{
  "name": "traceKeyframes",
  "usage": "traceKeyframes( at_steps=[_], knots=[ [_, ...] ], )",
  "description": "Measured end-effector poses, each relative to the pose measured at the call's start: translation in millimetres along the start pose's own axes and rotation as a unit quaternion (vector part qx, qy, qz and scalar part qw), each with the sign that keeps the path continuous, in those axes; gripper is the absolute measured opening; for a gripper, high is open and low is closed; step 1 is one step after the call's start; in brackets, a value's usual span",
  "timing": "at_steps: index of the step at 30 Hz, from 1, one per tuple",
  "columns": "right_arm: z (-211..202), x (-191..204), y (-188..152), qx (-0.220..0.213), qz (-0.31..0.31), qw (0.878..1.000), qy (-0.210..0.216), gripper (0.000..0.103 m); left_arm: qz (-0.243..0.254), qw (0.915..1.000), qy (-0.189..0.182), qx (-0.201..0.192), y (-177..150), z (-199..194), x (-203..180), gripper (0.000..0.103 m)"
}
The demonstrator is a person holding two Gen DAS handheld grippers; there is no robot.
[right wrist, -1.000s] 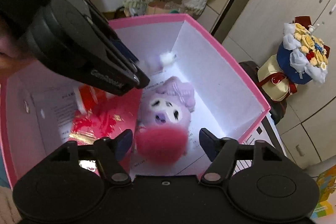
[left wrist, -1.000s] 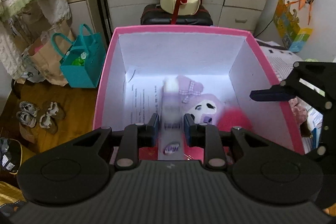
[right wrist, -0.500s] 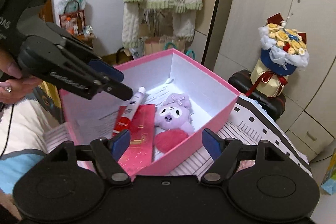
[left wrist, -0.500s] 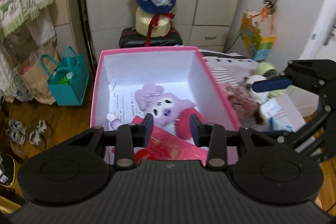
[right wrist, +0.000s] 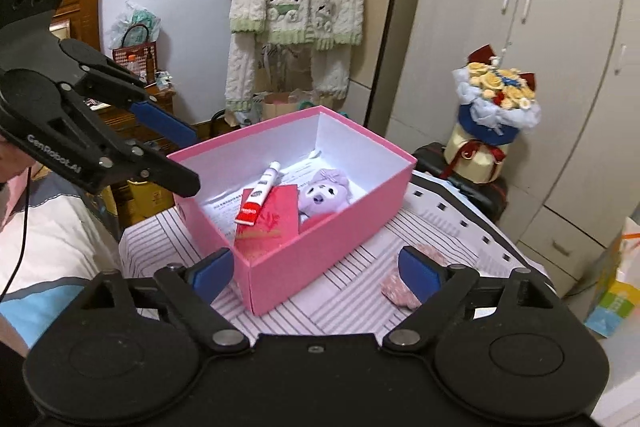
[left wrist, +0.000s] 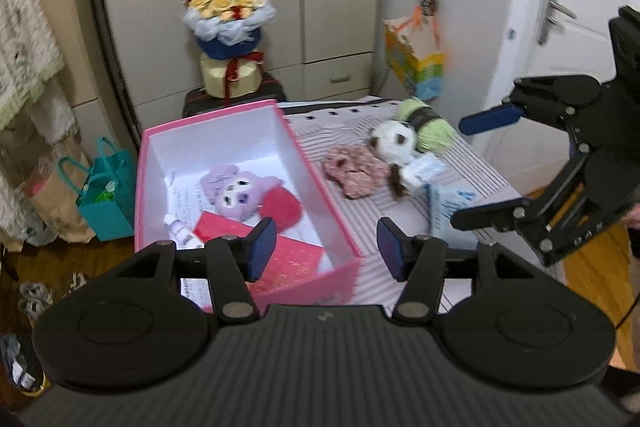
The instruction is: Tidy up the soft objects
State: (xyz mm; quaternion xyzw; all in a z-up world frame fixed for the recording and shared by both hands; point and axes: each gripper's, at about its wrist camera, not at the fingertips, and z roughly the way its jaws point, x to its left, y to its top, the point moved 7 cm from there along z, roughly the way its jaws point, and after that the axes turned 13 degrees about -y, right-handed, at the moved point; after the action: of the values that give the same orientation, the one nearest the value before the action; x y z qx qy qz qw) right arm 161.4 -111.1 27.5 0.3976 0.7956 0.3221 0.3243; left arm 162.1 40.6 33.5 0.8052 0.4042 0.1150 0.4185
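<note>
Two tongs, left (left wrist: 324, 247) and right (right wrist: 316, 267), hung empty with jaws opening near the pink box (right wrist: 320, 251), which already held the purple plush (left wrist: 236, 189) and red pompom (left wrist: 280, 209), while panda plush (left wrist: 394, 143), green yarn (left wrist: 430, 125) and pink scrunchie (left wrist: 354, 173) waited on the striped table (left wrist: 380, 211), presumably next.

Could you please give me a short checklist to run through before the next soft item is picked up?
1. Left gripper empty, jaws opening: ok.
2. Right gripper empty, jaws opening: ok.
3. Purple plush lying inside the pink box: ok.
4. Room left in the box: ok.
5. Panda plush, pink fabric piece and green yarn still outside on the striped cloth: not ok.
</note>
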Motion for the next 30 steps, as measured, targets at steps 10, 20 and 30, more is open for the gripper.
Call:
traceKeyframes(
  at_steps=[10,20,30],
  knots=[
    [-41.1,-5.4,-53.3,0.007,0.008,0.998,-0.054,0.094,0.068,0.9964,-0.042,0.026,-19.4,18.4,-66.0,0.062],
    [-31.6,-16.7,-109.3,0.032,0.068,0.996,-0.036,0.094,0.084,0.9919,-0.083,0.047,-28.8,57.1,-109.6,0.065],
    [-1.1,-32.7,-154.7,0.034,0.103,0.993,-0.046,0.094,0.037,0.9909,-0.129,0.011,-35.3,121.4,-99.8,0.065]
  ],
)
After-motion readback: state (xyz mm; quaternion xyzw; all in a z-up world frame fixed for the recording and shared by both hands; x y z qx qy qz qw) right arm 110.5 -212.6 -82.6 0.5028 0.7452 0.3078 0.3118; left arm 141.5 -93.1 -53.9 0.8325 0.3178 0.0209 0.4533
